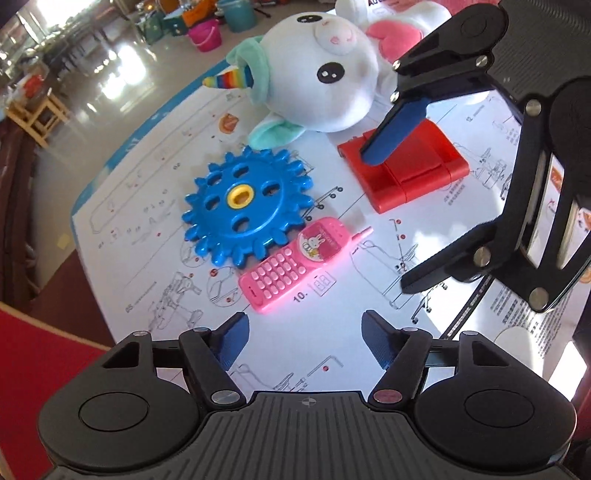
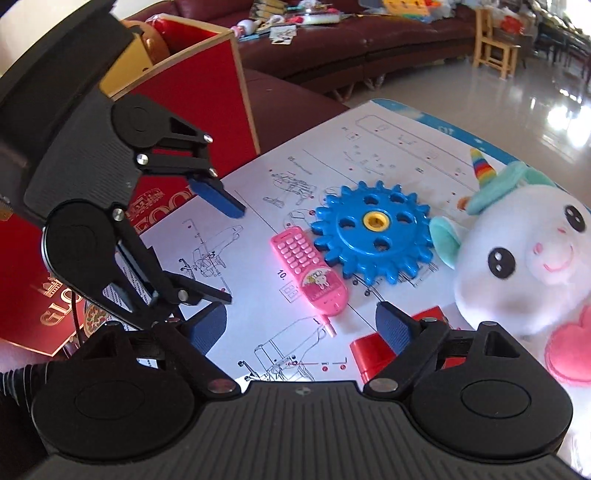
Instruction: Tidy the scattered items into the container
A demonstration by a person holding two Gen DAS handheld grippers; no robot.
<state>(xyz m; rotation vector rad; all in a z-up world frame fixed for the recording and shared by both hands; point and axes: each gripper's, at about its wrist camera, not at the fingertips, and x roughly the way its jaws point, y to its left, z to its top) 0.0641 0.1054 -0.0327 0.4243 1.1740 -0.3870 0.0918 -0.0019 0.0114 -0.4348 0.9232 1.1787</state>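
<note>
A pink toy phone [image 1: 295, 266] [image 2: 310, 277] lies flat on a printed sheet, touching a blue toy gear [image 1: 247, 206] [image 2: 373, 236]. A red folded plastic piece [image 1: 410, 173] [image 2: 373, 350] and a white plush unicorn [image 1: 325, 74] [image 2: 517, 258] lie beyond them. My left gripper [image 1: 306, 339] [image 2: 231, 254] points steeply down, open, with the phone just ahead of its fingers. My right gripper [image 2: 301, 325] [image 1: 386, 221] is open too, and one blue pad [image 1: 391, 136] hangs over the red piece. A red box with a wooden rim [image 2: 192, 96] [image 1: 33, 369] stands at the sheet's edge.
The white instruction sheet [image 1: 155, 221] covers the table top. A dark red sofa [image 2: 332, 55] piled with clutter runs behind the box. A wooden chair [image 2: 495, 48], coloured buckets [image 1: 207, 33] and glossy floor lie beyond the table edge.
</note>
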